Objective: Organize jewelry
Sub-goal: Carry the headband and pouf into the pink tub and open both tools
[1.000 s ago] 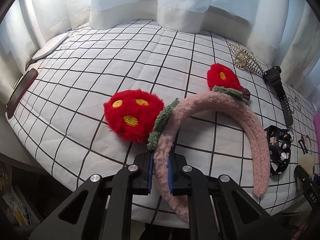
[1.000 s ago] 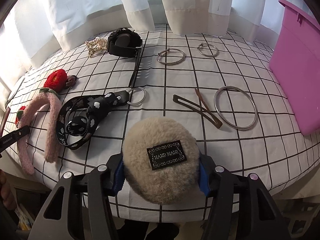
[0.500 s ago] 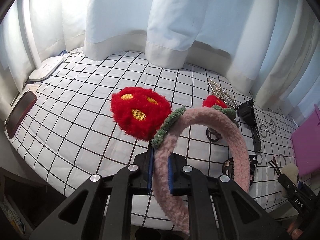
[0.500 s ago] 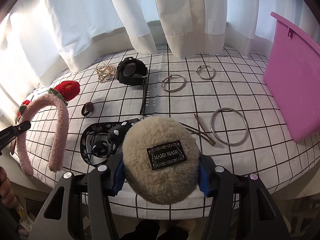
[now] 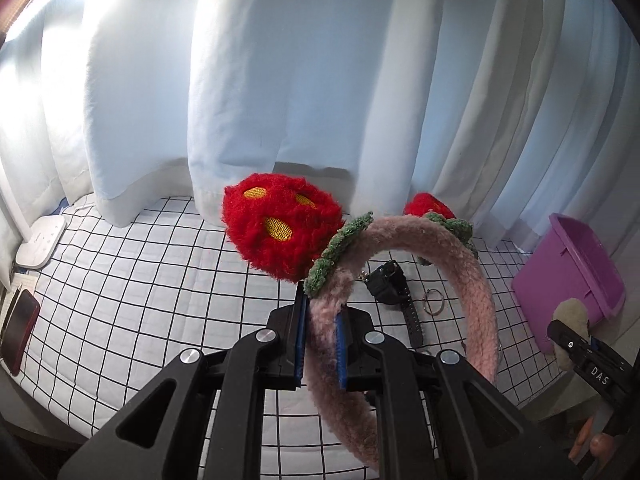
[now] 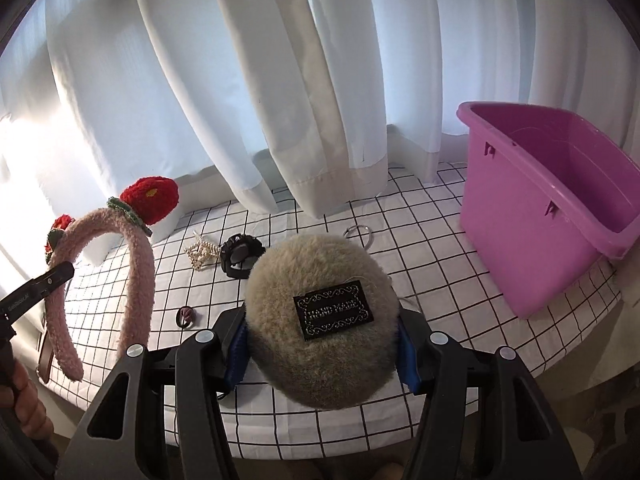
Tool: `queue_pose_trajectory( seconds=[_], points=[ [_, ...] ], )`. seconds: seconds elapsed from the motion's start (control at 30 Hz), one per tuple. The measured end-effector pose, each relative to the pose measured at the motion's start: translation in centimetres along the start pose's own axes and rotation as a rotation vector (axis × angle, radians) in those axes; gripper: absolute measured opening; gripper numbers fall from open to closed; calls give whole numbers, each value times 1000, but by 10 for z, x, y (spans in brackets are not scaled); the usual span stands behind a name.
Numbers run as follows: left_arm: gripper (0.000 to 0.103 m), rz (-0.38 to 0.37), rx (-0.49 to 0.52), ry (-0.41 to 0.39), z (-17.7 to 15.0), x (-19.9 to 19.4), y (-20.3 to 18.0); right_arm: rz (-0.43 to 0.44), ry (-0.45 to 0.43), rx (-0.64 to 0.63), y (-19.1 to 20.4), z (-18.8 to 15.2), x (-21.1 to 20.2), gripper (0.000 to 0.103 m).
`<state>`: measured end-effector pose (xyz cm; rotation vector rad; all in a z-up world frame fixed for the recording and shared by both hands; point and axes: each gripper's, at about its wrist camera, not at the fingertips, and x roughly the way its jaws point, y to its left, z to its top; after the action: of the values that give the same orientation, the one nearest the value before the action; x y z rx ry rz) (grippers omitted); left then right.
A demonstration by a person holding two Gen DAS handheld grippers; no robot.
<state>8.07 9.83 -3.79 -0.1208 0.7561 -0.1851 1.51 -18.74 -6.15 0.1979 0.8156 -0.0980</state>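
My left gripper (image 5: 319, 344) is shut on a fuzzy pink headband (image 5: 474, 288) with two red strawberry ears, held up in the air over the checked bedspread (image 5: 120, 300). The same headband (image 6: 138, 264) hangs at the left of the right wrist view. My right gripper (image 6: 322, 346) is shut on a round beige fur puff (image 6: 320, 332) with a black label, also lifted off the cloth. The purple bin (image 6: 560, 216) stands open at the right, and shows at the far right as the bin (image 5: 576, 264) in the left wrist view.
On the cloth lie a black watch (image 6: 240, 256), a pearl hair clip (image 6: 202, 254), a metal ring (image 6: 360, 234), a small dark hair tie (image 6: 186, 316). A white device (image 5: 40, 246) and a red phone (image 5: 18, 330) sit at the left edge. White curtains hang behind.
Both grippers rose off the bedspread with the headband and the puff still gripped. Both views tilted up, so the curtains fill more of them and the bin's inside shows.
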Motion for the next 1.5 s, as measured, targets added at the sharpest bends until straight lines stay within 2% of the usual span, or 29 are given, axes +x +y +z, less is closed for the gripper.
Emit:
queue_pose_trajectory(
  seconds=[0.17, 0.37, 0.47, 0.7, 0.87, 1.03, 1.17, 1.37, 1.47, 1.5],
  points=[
    [12, -85, 51, -33, 21, -2, -44, -25, -78, 42, -31, 28, -29, 56],
    [12, -169, 92, -90, 41, -6, -117, -36, -155, 70, -82, 61, -52, 56],
    [12, -198, 100, -113, 49, -4, -160, -32, -180, 72, -118, 81, -59, 56],
    [12, -248, 109, -123, 66, 11, -278, -51, -172, 110, -224, 123, -55, 56],
    [12, -262, 99, -44, 62, 45, -356, -83, -102, 123, -294, 146, -37, 56],
    [13, -259, 138, 38, 52, 79, -421, -87, -24, 106, -335, 160, -14, 56],
    [13, -241, 177, 114, 44, 109, -459, -85, 46, 113, -362, 169, 8, 56],
    [14, -169, 231, 203, 36, 143, -490, -91, 144, 126, -387, 171, 46, 56],
    [27, -144, 242, 255, 33, 160, -499, -95, 186, 109, -389, 172, 57, 59],
    [36, -133, 247, 267, 31, 163, -500, -105, 203, 99, -388, 172, 60, 61]
  ],
)
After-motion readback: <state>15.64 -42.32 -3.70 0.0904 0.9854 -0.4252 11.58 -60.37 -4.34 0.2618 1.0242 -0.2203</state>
